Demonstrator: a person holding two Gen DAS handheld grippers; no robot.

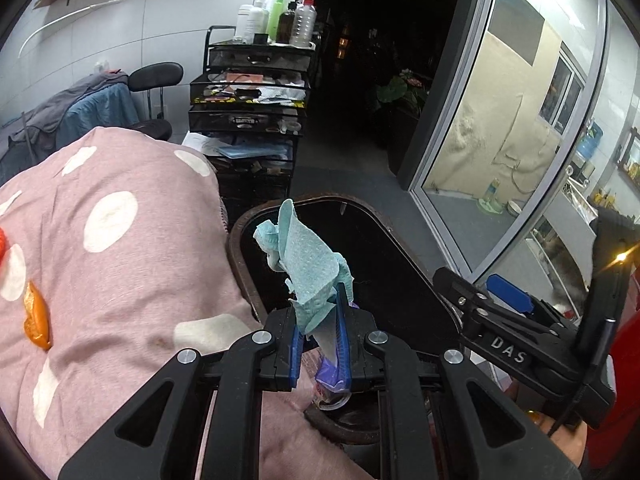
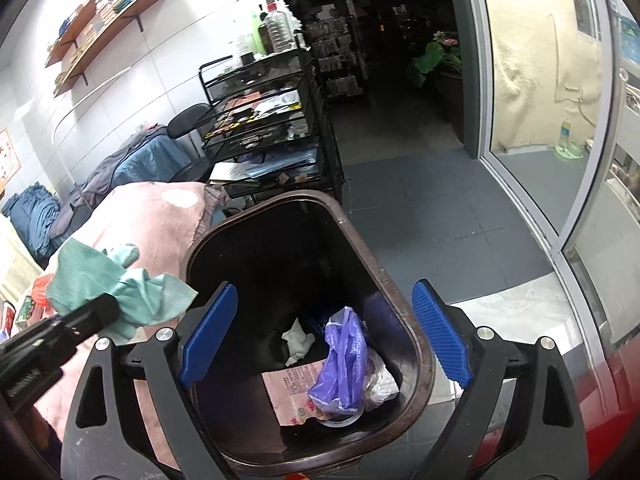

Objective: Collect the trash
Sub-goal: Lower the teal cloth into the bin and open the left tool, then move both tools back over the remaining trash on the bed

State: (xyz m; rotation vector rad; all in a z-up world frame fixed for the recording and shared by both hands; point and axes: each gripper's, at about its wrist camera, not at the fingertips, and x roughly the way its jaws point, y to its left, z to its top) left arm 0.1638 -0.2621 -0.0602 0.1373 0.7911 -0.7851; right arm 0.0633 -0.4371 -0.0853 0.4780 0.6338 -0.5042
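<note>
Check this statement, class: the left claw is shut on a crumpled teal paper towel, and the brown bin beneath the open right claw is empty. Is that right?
Not quite. The bin is not empty: the right wrist view shows a purple plastic bag, a white tissue and a pink wrapper in it. The rest stands: the left claw is shut on the teal paper towel, and the right claw is open.

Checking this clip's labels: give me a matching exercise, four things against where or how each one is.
Things:
1. teal paper towel
2. purple plastic bag
3. right claw
4. orange peel

States:
A. lying on the pink spotted blanket
B. open, empty, above the bin
C. pinched in the left claw
D. inside the bin

Pairs: 1-C, 2-D, 3-B, 4-A
</note>
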